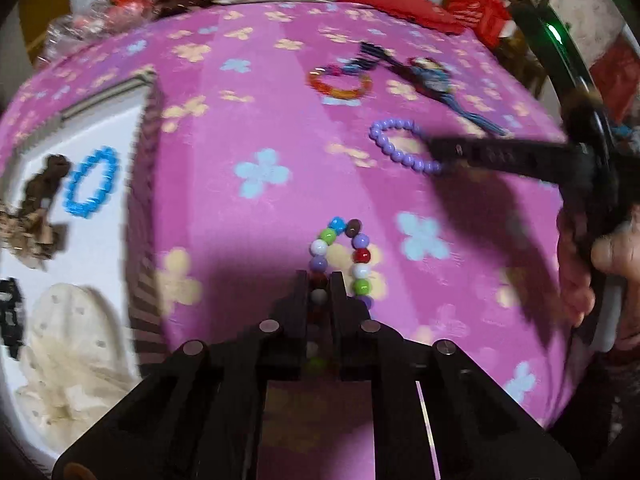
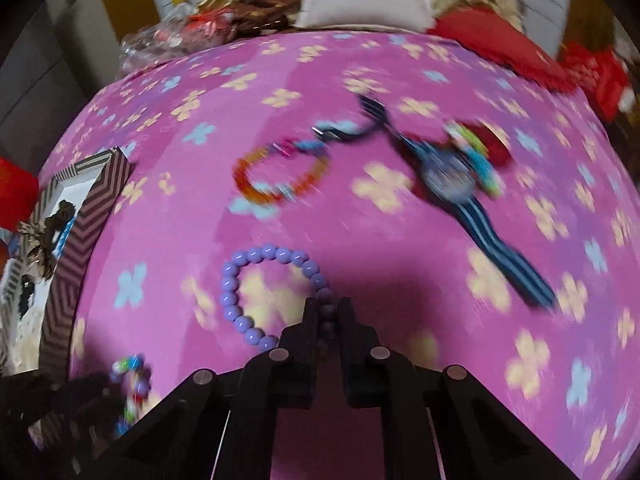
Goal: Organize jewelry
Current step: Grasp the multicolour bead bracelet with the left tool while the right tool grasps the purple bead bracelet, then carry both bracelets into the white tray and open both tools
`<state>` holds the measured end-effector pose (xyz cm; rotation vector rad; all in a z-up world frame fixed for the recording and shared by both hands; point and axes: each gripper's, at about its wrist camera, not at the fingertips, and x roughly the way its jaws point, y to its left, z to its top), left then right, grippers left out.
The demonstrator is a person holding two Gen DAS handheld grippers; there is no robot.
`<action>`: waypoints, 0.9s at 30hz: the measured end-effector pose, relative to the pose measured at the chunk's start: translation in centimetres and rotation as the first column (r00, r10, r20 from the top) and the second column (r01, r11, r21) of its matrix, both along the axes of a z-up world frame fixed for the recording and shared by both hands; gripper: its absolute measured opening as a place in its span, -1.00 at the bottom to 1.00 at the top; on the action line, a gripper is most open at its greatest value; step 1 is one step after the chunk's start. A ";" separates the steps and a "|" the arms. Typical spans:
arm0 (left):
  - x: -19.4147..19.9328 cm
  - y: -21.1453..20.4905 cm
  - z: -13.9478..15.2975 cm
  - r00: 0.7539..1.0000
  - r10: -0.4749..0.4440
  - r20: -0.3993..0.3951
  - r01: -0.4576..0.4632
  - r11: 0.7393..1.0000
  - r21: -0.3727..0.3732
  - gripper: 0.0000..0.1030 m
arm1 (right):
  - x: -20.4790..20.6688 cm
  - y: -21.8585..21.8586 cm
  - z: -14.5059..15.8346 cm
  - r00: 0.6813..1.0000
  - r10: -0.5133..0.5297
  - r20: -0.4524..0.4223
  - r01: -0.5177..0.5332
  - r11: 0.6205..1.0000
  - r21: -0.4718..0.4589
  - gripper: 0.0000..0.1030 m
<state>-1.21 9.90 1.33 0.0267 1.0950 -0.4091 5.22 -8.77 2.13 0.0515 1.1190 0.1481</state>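
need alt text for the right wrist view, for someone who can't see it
The right gripper has its fingers closed on a purple bead bracelet lying on a pink flowered cloth. Beyond it lie an orange bracelet and a blue-strapped watch; a striped box sits at left.

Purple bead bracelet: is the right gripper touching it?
Touching. The right wrist view shows the right gripper closed on the purple bead bracelet's strand, beads pinched between its fingers.
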 end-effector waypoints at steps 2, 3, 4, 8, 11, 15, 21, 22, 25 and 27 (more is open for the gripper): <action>-0.5 -0.7 0.0 0.999 -0.037 -0.017 0.037 0.999 -0.035 -0.84 | -2.0 -1.6 0.1 1.000 -0.012 -0.014 0.013 0.999 0.041 -0.84; -0.8 -1.1 0.0 0.998 -0.059 -0.022 0.058 0.997 -0.050 -0.84 | -2.8 -2.1 0.1 1.000 -0.015 -0.017 0.016 0.999 0.049 -0.84; -1.1 -1.6 0.1 0.996 -0.083 -0.026 0.081 0.995 -0.062 -0.84 | -4.0 -2.8 0.1 1.000 -0.019 -0.020 0.020 0.998 0.056 -0.84; -2.3 -3.0 0.2 0.994 -0.108 0.013 0.108 0.994 -0.011 -0.84 | -7.1 -4.3 0.1 1.000 -0.026 -0.002 0.026 0.999 0.043 -0.84; -2.2 -3.0 0.2 0.995 -0.101 0.013 0.102 0.995 -0.022 -0.82 | -8.1 -4.5 0.1 1.000 -0.020 0.019 0.020 0.999 0.027 -0.82; -1.9 -2.6 0.0 0.996 -0.084 0.011 0.084 0.995 -0.061 -0.80 | -8.3 -4.1 0.2 1.000 -0.013 0.025 0.012 1.000 0.025 -0.58; -2.2 -3.0 0.1 0.995 -0.095 0.029 0.097 0.993 -0.068 -0.61 | -8.1 -4.0 0.1 0.998 -0.019 0.053 0.017 0.999 0.032 -0.47; -2.3 -3.3 0.1 0.995 -0.096 0.038 0.098 0.994 -0.055 -0.61 | -8.2 -3.8 0.1 0.998 -0.011 0.058 0.010 1.000 0.021 -0.47; -2.7 -4.3 0.0 0.992 -0.110 0.061 0.110 0.994 0.003 -0.84 | -8.3 -3.0 0.0 0.997 0.014 0.080 -0.011 0.999 -0.037 -0.48; -3.0 -4.7 0.1 0.990 -0.129 0.057 0.129 0.992 0.001 -0.84 | -8.3 -2.6 -0.1 0.995 0.019 0.094 -0.012 0.997 -0.072 -0.74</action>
